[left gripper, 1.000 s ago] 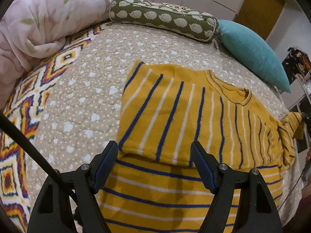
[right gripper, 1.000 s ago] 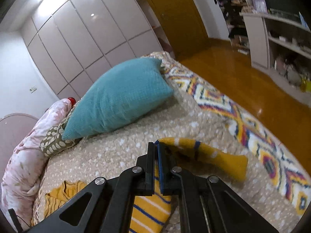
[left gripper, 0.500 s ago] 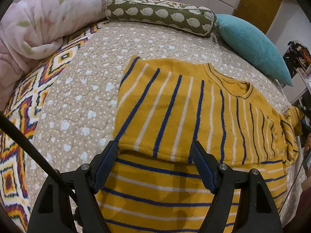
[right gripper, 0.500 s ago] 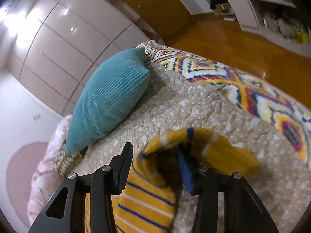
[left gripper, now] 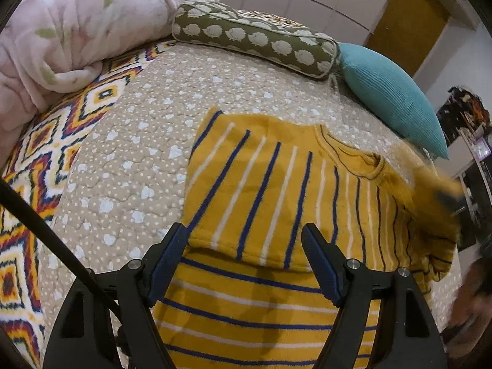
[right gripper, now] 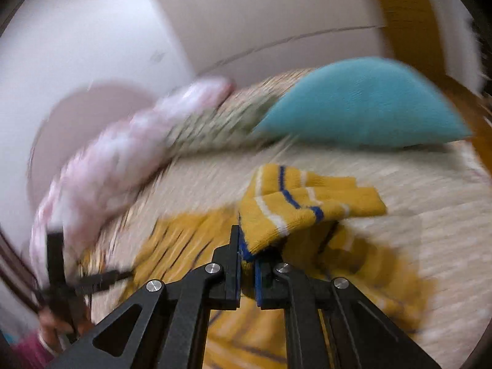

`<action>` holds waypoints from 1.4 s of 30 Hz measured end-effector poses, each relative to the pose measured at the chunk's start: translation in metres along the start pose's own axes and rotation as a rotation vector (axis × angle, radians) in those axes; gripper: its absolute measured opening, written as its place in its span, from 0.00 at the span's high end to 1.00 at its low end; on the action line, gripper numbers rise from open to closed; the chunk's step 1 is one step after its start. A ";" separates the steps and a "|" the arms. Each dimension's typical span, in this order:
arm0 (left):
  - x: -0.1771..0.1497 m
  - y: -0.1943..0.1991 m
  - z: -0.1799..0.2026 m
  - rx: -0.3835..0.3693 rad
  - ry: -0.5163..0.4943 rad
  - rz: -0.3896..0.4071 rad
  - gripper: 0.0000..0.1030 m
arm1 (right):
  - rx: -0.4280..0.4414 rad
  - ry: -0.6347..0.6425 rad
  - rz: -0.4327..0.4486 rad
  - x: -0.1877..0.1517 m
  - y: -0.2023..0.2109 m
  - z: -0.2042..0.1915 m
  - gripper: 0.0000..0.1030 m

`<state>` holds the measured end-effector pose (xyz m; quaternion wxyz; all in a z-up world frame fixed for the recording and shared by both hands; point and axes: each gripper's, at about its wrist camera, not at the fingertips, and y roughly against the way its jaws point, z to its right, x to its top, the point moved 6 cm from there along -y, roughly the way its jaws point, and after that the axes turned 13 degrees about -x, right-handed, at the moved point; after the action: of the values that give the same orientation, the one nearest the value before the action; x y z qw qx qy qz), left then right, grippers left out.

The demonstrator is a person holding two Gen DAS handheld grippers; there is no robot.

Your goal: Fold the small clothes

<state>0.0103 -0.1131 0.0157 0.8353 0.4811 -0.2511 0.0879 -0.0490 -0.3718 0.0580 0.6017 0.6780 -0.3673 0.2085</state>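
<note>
From your left wrist cam, the yellow striped sweater is lying flat on the dotted beige quilt, one side already folded across the body, and your left gripper hovers over that folded edge with its jaws spread wide, holding nothing. One sweater, three soft things along the head of the bed: a pink floral duvet, a green hedgehog-print bolster and a teal cushion. Over on the right wrist cam it's all motion blur, but your right gripper is pinched tight on the sleeve, cuff lifted off the quilt. My worry: nothing is pinning the first fold, so swinging that sleeve over this fast could drag the body and mess it up, or the cuff lands bunched.
</note>
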 end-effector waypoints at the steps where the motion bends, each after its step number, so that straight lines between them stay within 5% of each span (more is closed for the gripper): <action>1: -0.001 -0.001 0.001 -0.005 -0.003 -0.006 0.26 | -0.002 0.064 -0.048 -0.017 -0.017 -0.024 0.90; 2: -0.002 -0.001 0.001 -0.010 -0.004 -0.012 0.26 | -0.017 0.110 -0.085 -0.029 -0.029 -0.037 0.87; 5: -0.003 -0.005 0.005 -0.043 -0.005 -0.025 0.25 | -0.027 0.217 -0.197 -0.065 -0.050 -0.062 0.57; 11: 0.003 -0.017 0.032 -0.122 -0.007 -0.022 0.24 | -0.040 0.198 -0.136 -0.074 -0.001 -0.036 0.38; 14: 0.001 -0.021 0.048 -0.113 -0.041 -0.039 0.24 | -0.038 0.090 -0.090 -0.063 0.018 -0.003 0.27; 18: 0.000 -0.011 0.041 -0.126 -0.021 -0.038 0.24 | 0.085 -0.117 -0.144 -0.052 -0.012 0.009 0.26; 22: 0.007 0.011 0.014 -0.076 -0.011 -0.002 0.24 | 0.119 -0.316 -0.165 -0.039 -0.062 0.002 0.26; 27: 0.007 0.020 -0.006 -0.084 0.001 0.004 0.23 | 0.378 -0.248 -0.187 -0.027 -0.069 -0.077 0.26; 34: -0.002 -0.008 0.006 -0.172 0.046 -0.048 0.22 | 0.306 -0.233 -0.151 -0.034 -0.037 -0.050 0.26; 40: 0.005 -0.048 0.024 -0.079 -0.006 -0.087 0.21 | 0.162 -0.198 -0.063 -0.052 0.030 0.011 0.26; 41: 0.005 -0.059 0.032 -0.063 -0.044 -0.119 0.29 | 0.133 -0.198 -0.043 -0.055 0.044 0.024 0.25; 42: 0.003 -0.068 0.040 -0.051 -0.085 -0.149 0.56 | 0.113 -0.203 -0.030 -0.057 0.053 0.036 0.23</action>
<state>0.0262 -0.1829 -0.0183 0.8400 0.4803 -0.2522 -0.0014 -0.1313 -0.3925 0.0447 0.5253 0.7337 -0.4039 0.1501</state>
